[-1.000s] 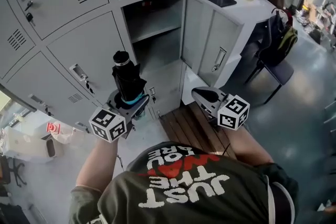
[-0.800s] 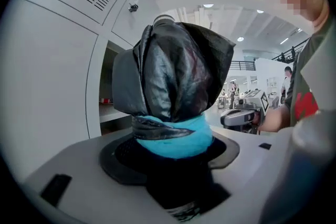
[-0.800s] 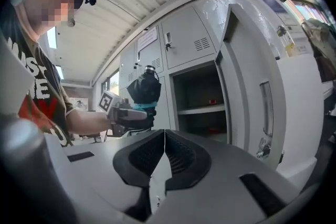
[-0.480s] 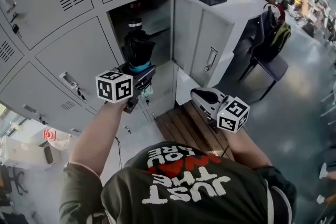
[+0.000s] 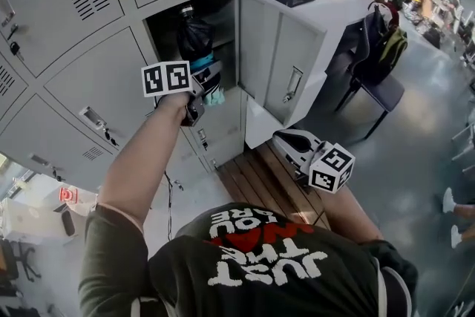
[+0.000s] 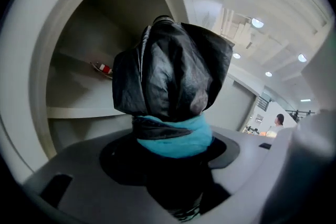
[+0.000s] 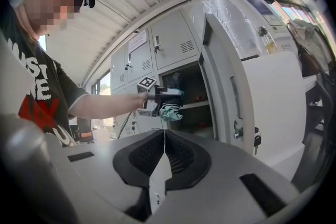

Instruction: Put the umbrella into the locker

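The folded black umbrella (image 5: 194, 37) with a teal band stands upright in my left gripper (image 5: 206, 78), whose jaws are shut on its lower end. Its top reaches into the mouth of the open locker (image 5: 225, 20), beside the swung-out door (image 5: 271, 59). The left gripper view is filled by the umbrella (image 6: 170, 73), with the locker's inner shelf (image 6: 79, 112) behind it. My right gripper (image 5: 286, 141) hangs low at the right, away from the locker, shut with nothing in it. From its own view, the right gripper (image 7: 165, 136) faces the left gripper (image 7: 157, 94) at the locker.
Closed grey locker doors (image 5: 104, 82) surround the open one. A small red item (image 6: 103, 68) lies on the inner shelf. A wooden slatted platform (image 5: 256, 182) lies below. A white counter (image 5: 326, 7) and a chair with bags (image 5: 386, 63) stand to the right.
My left gripper has carried the umbrella up and right, from in front of the lower doors to the open locker's mouth. The right gripper has barely shifted.
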The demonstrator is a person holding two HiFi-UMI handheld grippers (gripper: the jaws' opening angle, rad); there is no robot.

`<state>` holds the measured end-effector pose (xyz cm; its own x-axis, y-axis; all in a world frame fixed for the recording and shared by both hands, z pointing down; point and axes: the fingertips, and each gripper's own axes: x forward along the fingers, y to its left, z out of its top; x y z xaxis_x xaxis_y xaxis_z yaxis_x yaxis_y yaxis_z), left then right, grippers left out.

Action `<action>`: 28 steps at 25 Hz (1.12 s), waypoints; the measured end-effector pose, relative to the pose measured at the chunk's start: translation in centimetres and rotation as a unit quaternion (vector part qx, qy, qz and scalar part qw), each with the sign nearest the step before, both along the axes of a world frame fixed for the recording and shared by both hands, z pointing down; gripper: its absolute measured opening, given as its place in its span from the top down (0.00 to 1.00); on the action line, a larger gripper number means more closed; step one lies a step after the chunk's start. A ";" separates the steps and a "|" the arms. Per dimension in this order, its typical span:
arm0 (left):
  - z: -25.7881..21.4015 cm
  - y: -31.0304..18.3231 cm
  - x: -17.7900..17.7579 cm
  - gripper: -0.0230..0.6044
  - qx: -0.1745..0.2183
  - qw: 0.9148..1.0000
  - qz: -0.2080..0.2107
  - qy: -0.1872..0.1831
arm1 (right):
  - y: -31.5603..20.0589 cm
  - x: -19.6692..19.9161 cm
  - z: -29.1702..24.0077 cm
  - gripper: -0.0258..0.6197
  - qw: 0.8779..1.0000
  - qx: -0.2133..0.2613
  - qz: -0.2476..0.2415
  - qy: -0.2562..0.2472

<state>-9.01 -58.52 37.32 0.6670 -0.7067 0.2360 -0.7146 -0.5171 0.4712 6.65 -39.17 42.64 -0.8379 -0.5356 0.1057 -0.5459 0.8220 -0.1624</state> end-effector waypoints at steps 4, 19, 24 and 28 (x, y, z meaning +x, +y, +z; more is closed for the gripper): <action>-0.1 -2.7 0.0 0.49 -0.030 0.999 -0.024 0.016 | 0.2 0.7 0.3 0.91 1.000 -0.004 0.010 -0.001; -0.6 -9.4 -1.6 0.49 -0.062 0.991 -0.116 -0.028 | 0.6 2.1 1.4 0.91 0.999 -0.019 0.026 -0.002; -0.7 -11.3 -2.8 0.48 -0.066 0.985 -0.146 -0.066 | 0.4 2.5 1.8 0.91 0.999 -0.025 0.031 -0.001; -1.1 -12.7 -3.5 0.48 -0.061 0.979 -0.160 -0.107 | 0.1 2.7 1.9 0.91 0.999 -0.028 0.034 -0.002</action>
<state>-12.54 -71.20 36.23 0.3418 -0.8291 0.4425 -0.9199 -0.1990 0.3378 9.35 -39.09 44.59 -0.8000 -0.5847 0.1344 -0.5997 0.7724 -0.2091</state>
